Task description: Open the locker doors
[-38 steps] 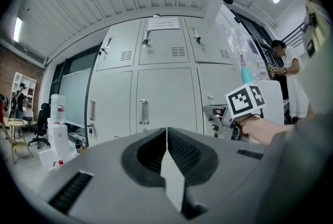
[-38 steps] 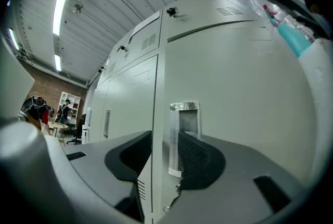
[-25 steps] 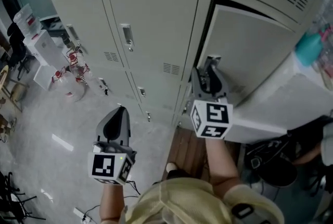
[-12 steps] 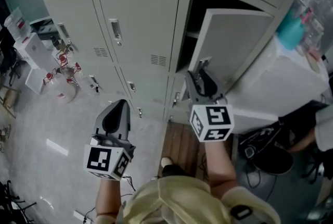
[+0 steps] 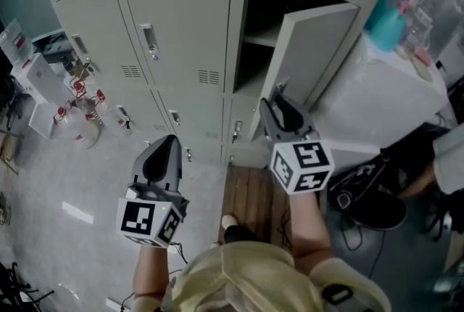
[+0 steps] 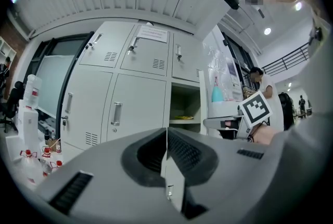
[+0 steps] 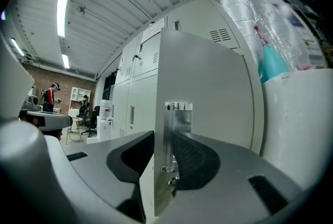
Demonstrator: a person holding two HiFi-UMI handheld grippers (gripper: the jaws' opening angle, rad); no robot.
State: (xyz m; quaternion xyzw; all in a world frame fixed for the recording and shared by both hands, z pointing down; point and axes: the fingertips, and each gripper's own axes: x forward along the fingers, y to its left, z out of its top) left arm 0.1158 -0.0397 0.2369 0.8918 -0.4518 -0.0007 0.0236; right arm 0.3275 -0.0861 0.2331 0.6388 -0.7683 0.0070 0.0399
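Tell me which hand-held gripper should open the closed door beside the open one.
Left. The left hand-held gripper is free, jaws together, facing the closed door; the right hand-held gripper has just been closing its jaws on the open door.

Open locker door (image 5: 319, 49), right gripper (image 5: 279, 94) closing on it

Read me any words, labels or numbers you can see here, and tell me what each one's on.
No text is readable.
Paper sheet on an upper locker door: print too small.
Red label on the white jug: blurred.
Each marker cube: square pattern only, no words.
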